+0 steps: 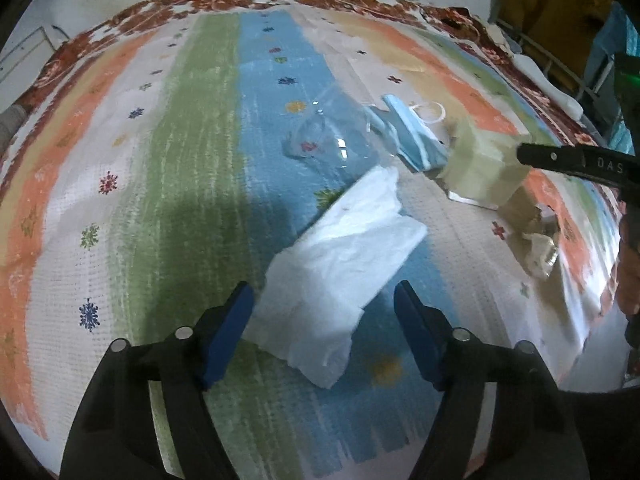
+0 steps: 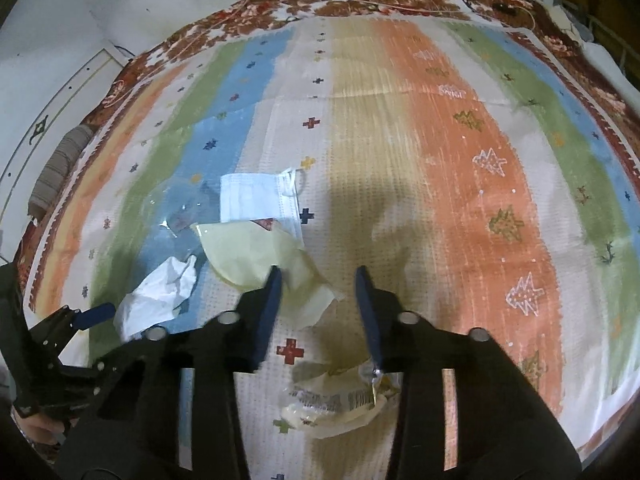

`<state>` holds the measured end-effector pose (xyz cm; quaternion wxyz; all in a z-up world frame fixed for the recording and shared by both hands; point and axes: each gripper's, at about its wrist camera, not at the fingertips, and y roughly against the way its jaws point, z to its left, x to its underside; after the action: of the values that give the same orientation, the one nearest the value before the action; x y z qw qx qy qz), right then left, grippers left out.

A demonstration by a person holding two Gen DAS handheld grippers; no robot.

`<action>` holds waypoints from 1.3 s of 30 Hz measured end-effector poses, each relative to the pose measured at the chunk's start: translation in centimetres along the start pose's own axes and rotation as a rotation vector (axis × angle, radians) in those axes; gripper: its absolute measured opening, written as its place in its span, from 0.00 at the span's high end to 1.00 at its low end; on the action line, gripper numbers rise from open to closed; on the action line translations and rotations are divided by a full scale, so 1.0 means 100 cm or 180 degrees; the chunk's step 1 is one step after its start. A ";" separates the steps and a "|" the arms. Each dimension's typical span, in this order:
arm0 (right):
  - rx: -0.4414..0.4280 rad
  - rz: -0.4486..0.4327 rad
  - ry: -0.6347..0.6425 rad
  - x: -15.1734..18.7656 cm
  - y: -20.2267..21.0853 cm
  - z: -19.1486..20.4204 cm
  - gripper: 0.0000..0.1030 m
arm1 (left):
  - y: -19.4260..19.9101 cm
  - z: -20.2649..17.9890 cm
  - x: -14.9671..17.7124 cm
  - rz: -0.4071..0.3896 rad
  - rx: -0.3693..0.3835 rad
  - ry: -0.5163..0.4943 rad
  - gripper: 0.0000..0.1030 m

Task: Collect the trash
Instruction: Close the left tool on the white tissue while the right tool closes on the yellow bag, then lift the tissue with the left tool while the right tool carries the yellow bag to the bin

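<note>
A crumpled white tissue (image 1: 340,272) lies on the striped mat, its near end between the blue pads of my left gripper (image 1: 322,320). The jaws stand wide and neither pad presses on it. The tissue (image 2: 156,300) also shows in the right wrist view, beside one left pad (image 2: 96,316). My right gripper (image 2: 318,312) hangs over a pale green paper (image 2: 248,248). Its left finger lies across the paper, a corner sits between the jaws, and the right finger stands apart. In the left wrist view one right finger (image 1: 560,158) reaches over that paper (image 1: 480,164).
A blue face mask (image 2: 256,196) and clear plastic film (image 1: 320,132) lie behind the paper. A crumpled barcode wrapper (image 2: 332,400) lies under the right gripper. The striped mat (image 2: 460,160) sits on a red floral blanket (image 2: 360,0). A hand (image 1: 628,272) is at the right edge.
</note>
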<state>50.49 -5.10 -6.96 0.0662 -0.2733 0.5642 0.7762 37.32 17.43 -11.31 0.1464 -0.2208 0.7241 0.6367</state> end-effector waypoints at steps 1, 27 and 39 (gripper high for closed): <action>-0.0005 0.0028 -0.0036 0.000 -0.002 -0.002 0.84 | -0.003 0.002 0.002 0.0020 0.0008 0.0012 0.36; -0.0125 -0.0376 0.0060 0.027 0.100 0.002 0.94 | 0.109 -0.012 -0.002 -0.0343 0.0192 0.0489 0.95; -0.0244 -0.0525 0.0087 0.067 0.152 0.009 0.94 | 0.145 -0.035 0.017 -0.0376 0.0138 0.0469 0.95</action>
<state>38.30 -11.02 2.63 0.1117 -0.3317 0.5106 0.7854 28.73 15.10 0.76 0.1347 -0.3061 0.7323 0.5932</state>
